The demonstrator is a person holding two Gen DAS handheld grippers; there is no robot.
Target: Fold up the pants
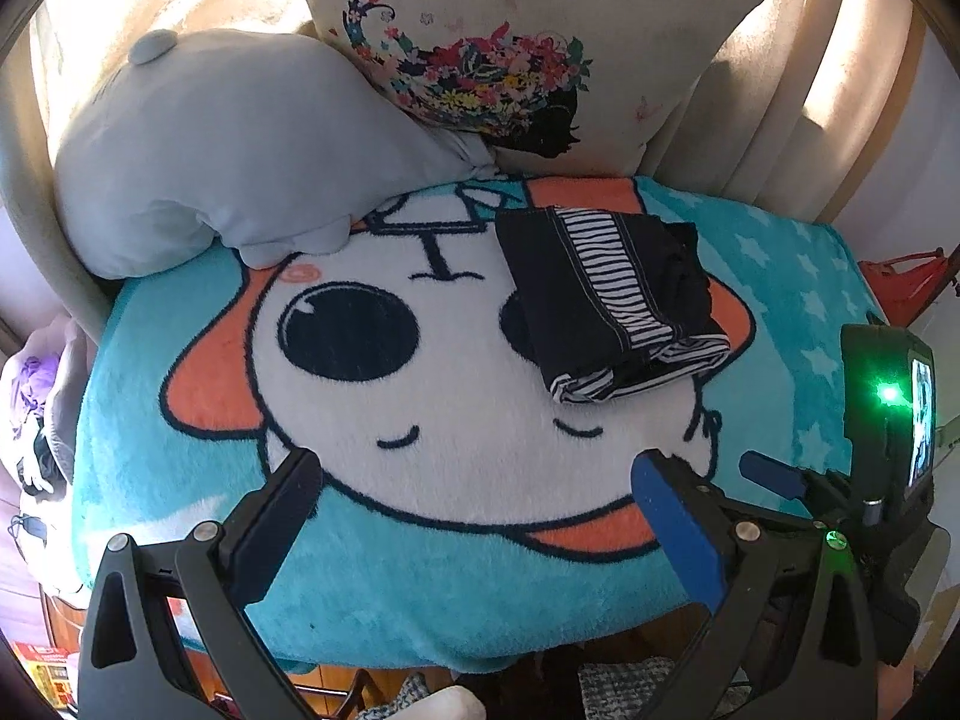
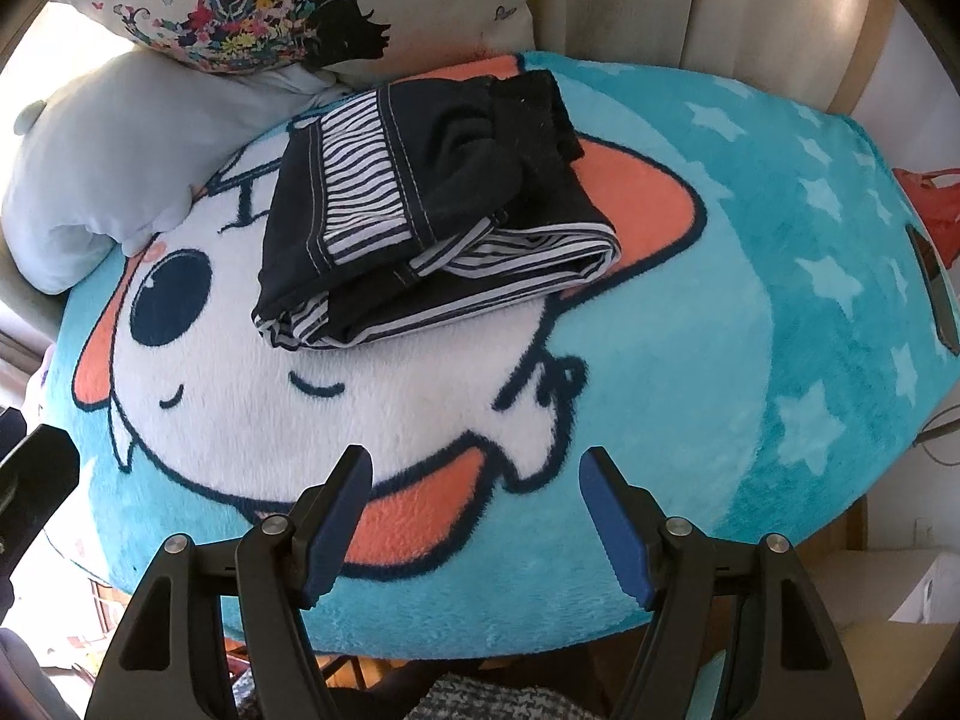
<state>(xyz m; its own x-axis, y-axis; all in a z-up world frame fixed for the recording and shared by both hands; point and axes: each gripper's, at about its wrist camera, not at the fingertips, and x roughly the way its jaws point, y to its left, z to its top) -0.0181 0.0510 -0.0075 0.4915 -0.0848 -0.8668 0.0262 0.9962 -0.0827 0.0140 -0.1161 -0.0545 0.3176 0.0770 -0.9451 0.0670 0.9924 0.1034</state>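
The pants (image 1: 606, 300) are dark navy with black-and-white striped panels. They lie folded into a compact bundle on the cartoon blanket (image 1: 420, 600), toward its far right; they also show in the right wrist view (image 2: 432, 204). My left gripper (image 1: 480, 474) is open and empty, near the blanket's front edge, well short of the pants. My right gripper (image 2: 474, 474) is open and empty too, near the front edge. The right gripper's body shows at the right of the left wrist view (image 1: 888, 420).
A grey plush pillow (image 1: 240, 150) and a floral cushion (image 1: 510, 42) lie at the back against beige curtains (image 1: 840, 30). A red object (image 2: 924, 198) sits off the right edge. Clutter (image 1: 36, 408) lies at the left, and cardboard (image 2: 900, 612) at the lower right.
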